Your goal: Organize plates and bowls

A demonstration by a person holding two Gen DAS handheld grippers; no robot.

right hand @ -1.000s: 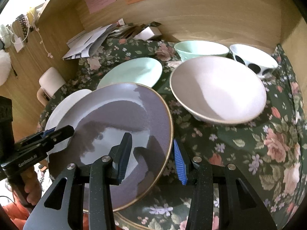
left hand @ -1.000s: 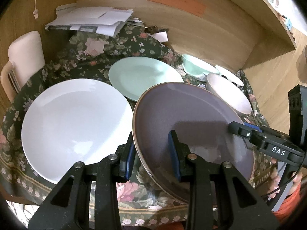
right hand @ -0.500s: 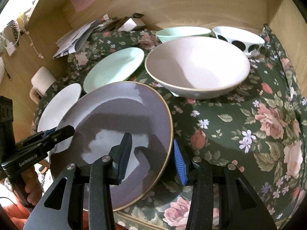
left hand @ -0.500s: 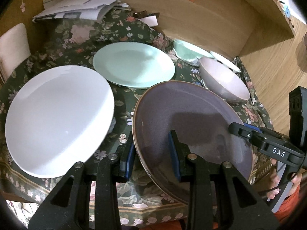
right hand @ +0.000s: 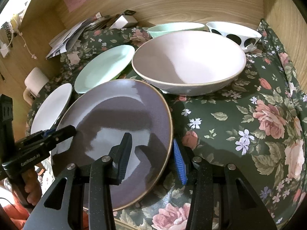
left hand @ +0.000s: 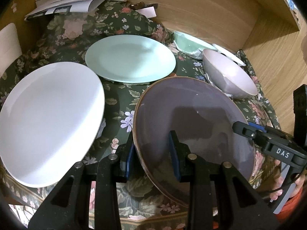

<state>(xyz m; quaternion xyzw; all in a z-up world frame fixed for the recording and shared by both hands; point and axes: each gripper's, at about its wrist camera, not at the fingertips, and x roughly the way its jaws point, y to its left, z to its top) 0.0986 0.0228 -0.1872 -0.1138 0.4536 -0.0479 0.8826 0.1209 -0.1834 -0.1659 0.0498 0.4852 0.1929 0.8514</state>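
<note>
A purple plate with a brown rim (left hand: 191, 118) (right hand: 119, 126) is held by both grippers at the table's near edge. My left gripper (left hand: 152, 153) is shut on its left rim, and my right gripper (right hand: 151, 151) is shut on its right rim. A white plate (left hand: 49, 118) lies to the left and a mint plate (left hand: 130, 57) behind it. A large pink bowl (right hand: 188, 61) stands just beyond the purple plate, with a mint bowl (right hand: 172, 28) and a white black-dotted bowl (right hand: 234, 34) behind it.
The table wears a dark floral cloth (right hand: 249, 124). Wooden walls (right hand: 191, 2) close in the back and right side. A stack of papers (left hand: 71, 2) lies at the back left. A pale chair back (left hand: 9, 44) stands at the left.
Both grippers and the purple plate have come lower and nearer the cloth. The white and mint plates and the pink bowl appear larger and closer in view.
</note>
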